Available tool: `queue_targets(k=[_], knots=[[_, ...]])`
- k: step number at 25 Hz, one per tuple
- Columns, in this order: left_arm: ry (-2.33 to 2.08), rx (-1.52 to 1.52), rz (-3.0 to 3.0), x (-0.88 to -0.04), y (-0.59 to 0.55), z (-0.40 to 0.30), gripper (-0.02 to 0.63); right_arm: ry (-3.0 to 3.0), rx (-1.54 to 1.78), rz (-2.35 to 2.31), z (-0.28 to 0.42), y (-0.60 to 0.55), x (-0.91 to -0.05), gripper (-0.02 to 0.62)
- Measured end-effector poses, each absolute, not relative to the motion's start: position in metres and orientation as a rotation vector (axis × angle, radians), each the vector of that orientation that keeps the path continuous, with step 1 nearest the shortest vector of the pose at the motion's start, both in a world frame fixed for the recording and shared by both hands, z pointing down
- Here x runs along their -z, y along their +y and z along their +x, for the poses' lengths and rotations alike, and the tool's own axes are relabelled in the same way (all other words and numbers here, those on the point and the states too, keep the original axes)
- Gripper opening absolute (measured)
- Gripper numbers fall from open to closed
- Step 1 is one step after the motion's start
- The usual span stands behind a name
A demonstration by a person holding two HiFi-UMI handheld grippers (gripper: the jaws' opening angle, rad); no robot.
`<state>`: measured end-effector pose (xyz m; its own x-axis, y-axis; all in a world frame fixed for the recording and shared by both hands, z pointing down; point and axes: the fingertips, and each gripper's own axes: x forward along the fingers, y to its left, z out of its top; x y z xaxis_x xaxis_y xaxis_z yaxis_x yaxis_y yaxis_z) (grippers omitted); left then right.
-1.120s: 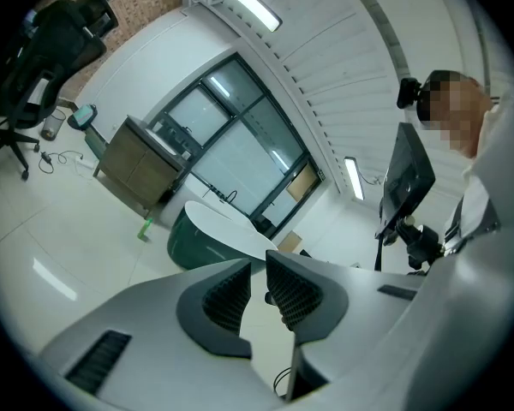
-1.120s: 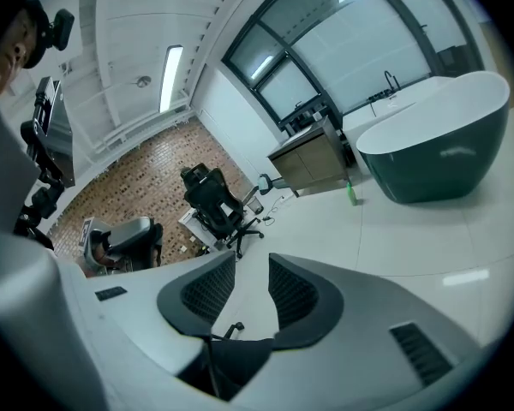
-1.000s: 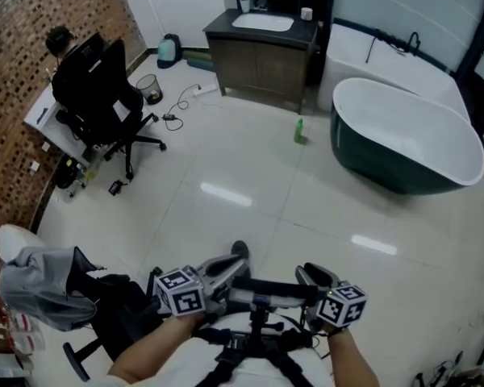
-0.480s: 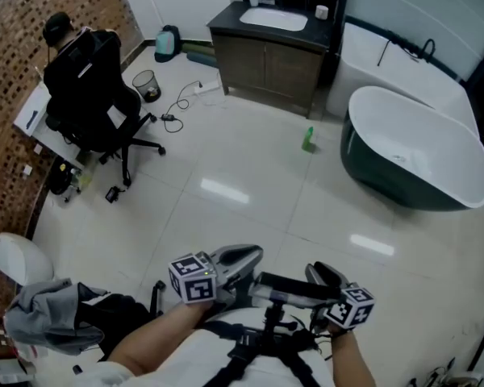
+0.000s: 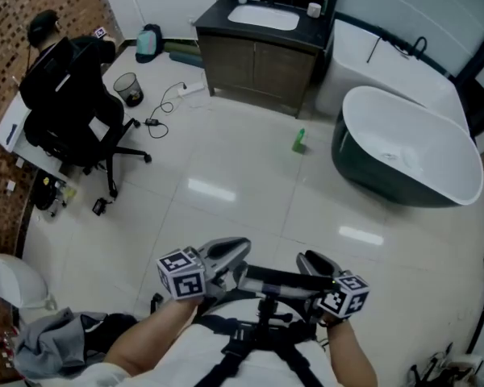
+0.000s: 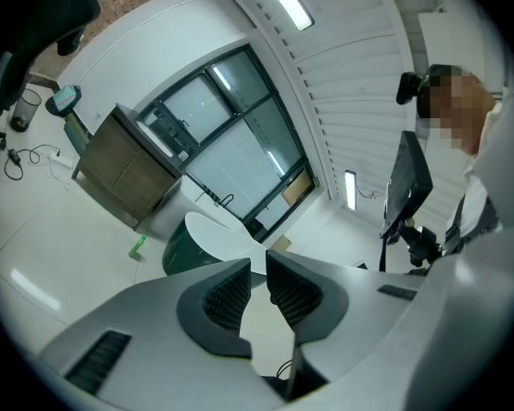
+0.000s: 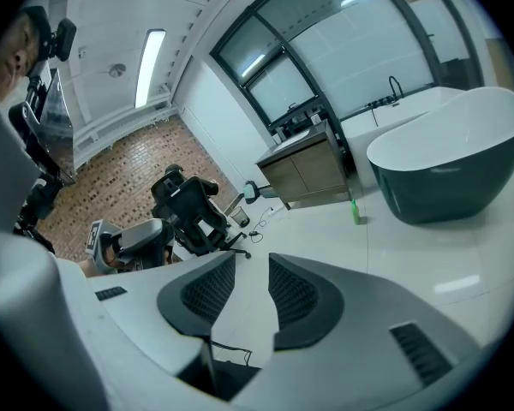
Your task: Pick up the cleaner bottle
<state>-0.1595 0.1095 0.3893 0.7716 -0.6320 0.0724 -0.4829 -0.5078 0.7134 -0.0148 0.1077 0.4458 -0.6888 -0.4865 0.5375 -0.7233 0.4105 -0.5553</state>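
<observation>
The cleaner bottle [image 5: 298, 140] is small and green and stands upright on the pale tiled floor, between the dark vanity and the bathtub. It is far ahead of both grippers. It also shows as a small green bottle [image 6: 137, 248] in the left gripper view and as the same bottle [image 7: 355, 211] in the right gripper view. My left gripper [image 5: 240, 250] is held low in front of my body, shut and empty. My right gripper [image 5: 308, 261] is beside it, its jaws a little apart with nothing between them. Seen close, the left gripper [image 6: 258, 259] and right gripper [image 7: 253, 259] both point across the open floor.
A dark green bathtub [image 5: 411, 147] with a white inside stands at the right. A dark vanity [image 5: 258, 43] with a sink is at the back. A black office chair [image 5: 68, 103], a wire bin [image 5: 127, 87] and floor cables [image 5: 165, 107] are at the left.
The whole room has slid in the head view: the chair has shifted left and the white seat at lower left has dropped lower. Both grippers keep their places in front of my body.
</observation>
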Motion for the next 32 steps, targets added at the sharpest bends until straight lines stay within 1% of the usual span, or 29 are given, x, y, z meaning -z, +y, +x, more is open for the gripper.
queue_targets(k=[6,12,20,27,32], knots=[[-0.825,0.305,2.193,-0.386,0.093,-0.172,0.048,-2.370,-1.124,1.057,-0.021,0.083,-0.442,0.130],[-0.863,0.288,2.194,-0.386,0.067,-0.182,0.048,-2.413,-1.103,1.036,-0.032,0.040,-0.442,0.130],[-0.948,0.268,2.172,-0.386,-0.017,-0.190,0.048,-2.438,-1.137,0.954,-0.041,-0.050,-0.455,0.130],[-0.918,0.187,2.149,-0.385,-0.113,-0.155,0.048,-2.428,-1.192,0.916,-0.025,-0.150,-0.462,0.130],[-0.900,0.158,2.141,-0.382,-0.178,-0.128,0.048,-2.415,-1.218,0.881,-0.008,-0.202,-0.462,0.130]])
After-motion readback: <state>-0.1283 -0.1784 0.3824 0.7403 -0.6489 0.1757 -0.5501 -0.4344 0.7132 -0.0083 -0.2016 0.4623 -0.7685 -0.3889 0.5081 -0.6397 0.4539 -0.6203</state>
